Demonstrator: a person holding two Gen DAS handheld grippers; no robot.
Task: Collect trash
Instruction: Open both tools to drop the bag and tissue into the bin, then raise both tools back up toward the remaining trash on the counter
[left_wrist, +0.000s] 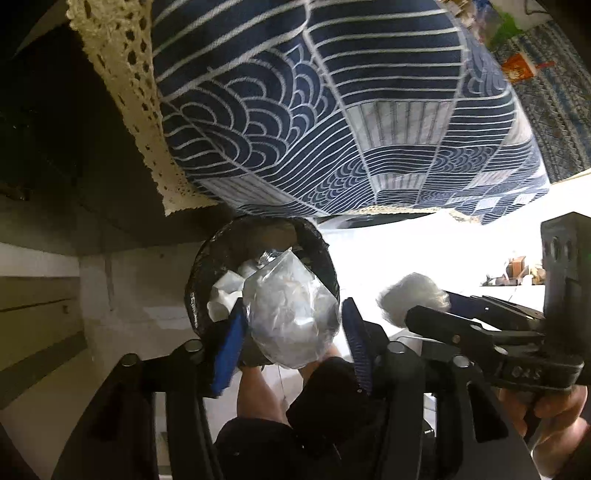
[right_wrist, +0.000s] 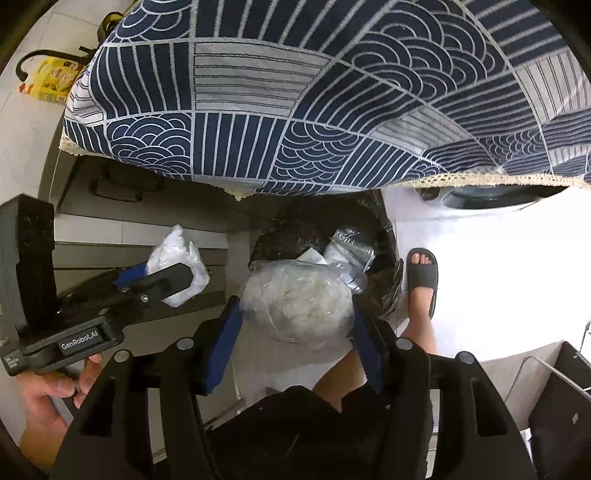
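I hold a clear plastic bag of white scraps (left_wrist: 291, 317) in my left gripper (left_wrist: 293, 332) over the black-lined round bin (left_wrist: 195, 295), which is already partly full. My right gripper (right_wrist: 297, 328) pinches another bag (right_wrist: 295, 306), probably above the bin too. The blue patterned tablecloth (left_wrist: 314, 110) overhangs close.

Tiled floor (right_wrist: 480, 258), black-lined bin (right_wrist: 384, 236), yellow bottle (right_wrist: 51, 79)
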